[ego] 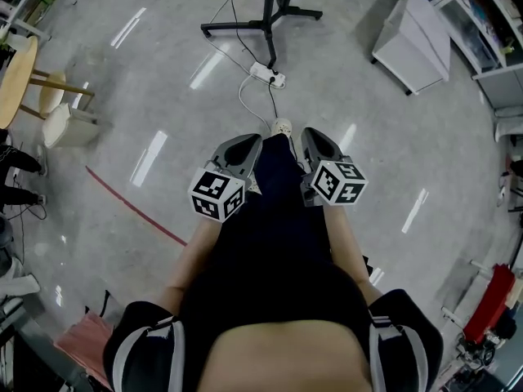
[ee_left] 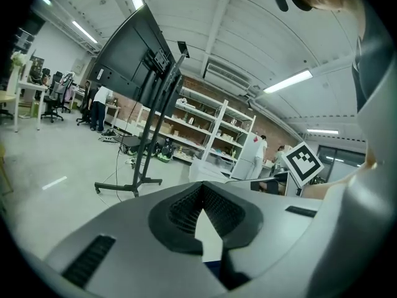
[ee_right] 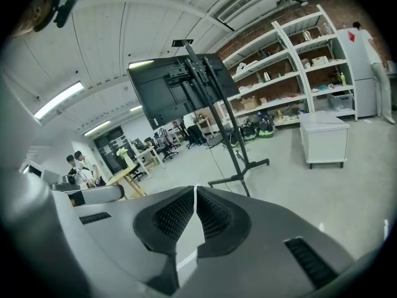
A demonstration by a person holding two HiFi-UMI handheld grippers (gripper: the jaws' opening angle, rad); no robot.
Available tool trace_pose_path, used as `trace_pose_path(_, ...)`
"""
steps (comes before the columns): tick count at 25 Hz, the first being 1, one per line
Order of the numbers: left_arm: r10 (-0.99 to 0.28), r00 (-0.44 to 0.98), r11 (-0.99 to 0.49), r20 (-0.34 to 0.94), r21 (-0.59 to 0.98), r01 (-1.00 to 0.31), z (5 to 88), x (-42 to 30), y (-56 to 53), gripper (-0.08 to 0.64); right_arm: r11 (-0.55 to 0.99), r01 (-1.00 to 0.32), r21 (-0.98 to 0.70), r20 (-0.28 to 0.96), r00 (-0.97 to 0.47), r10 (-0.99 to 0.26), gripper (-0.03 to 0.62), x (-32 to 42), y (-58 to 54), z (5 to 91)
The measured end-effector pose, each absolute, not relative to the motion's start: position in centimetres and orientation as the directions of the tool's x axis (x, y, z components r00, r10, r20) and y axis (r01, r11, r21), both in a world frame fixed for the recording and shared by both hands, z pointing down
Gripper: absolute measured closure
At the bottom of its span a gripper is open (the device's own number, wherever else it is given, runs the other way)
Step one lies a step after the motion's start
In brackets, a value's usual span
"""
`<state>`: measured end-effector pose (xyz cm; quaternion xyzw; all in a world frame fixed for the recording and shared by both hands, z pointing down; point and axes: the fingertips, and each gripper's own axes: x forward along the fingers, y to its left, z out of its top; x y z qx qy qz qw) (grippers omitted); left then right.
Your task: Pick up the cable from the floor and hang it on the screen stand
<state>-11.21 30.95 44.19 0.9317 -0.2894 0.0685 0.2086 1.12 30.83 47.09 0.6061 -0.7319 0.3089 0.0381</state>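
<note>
The person stands upright with both tools held close in front of the body. The left gripper [ego: 243,153] and the right gripper [ego: 319,149] sit side by side at about waist height. Each gripper view looks along ribbed pads pressed together at the tips with nothing between them, so both are clenched and empty.

Just past the grippers, the toe of a light shoe [ego: 282,126] shows on the grey floor. From near it a white cable [ego: 243,98] curves away across the floor to a white power strip [ego: 267,74], where thinner dark leads also gather. None of it is touched. Whether the white cable is the one meant cannot be settled from here, though it looks the likeliest.

Beyond the strip stand the black feet of the screen stand [ego: 263,21]. The left gripper view shows its tilted column and the dark screen [ee_left: 127,54] mounted high on it. A white cabinet [ego: 413,43] stands well off to the right.

The task seems to be at its very start: the approach, before any pick. The next move probably calls for stepping or bending toward the cable, opening one gripper's jaws and lowering them astride the slack loop near the shoe. A thin cord lying flat on a hard floor would need the pads brought right down to the surface to catch it.
</note>
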Motion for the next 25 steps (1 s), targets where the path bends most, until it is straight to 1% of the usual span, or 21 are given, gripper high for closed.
trace_pose_path(9, -0.532, 0.804, -0.722, 0.265, 0.355, -0.594, 44.7, -10.6, 27.0, 0.554, 0.104, -0.9, -0.423, 0.43, -0.301, -0.851, 0.566, 1.7, 25.9, 47.6)
trace_pose_path(13, -0.54, 0.795, -0.712, 0.276, 0.354, -0.607, 45.6, -9.1, 24.3, 0.554, 0.123, -0.893, -0.433, 0.431, -0.325, -0.842, 0.566, 2.6, 22.9, 48.4)
trace_pose_path(25, -0.56, 0.774, -0.678, 0.297, 0.373, -0.634, 45.6, -1.4, 12.3, 0.554, 0.152, -0.885, -0.44, 0.442, -0.361, -0.821, 0.566, 10.4, 10.7, 48.0)
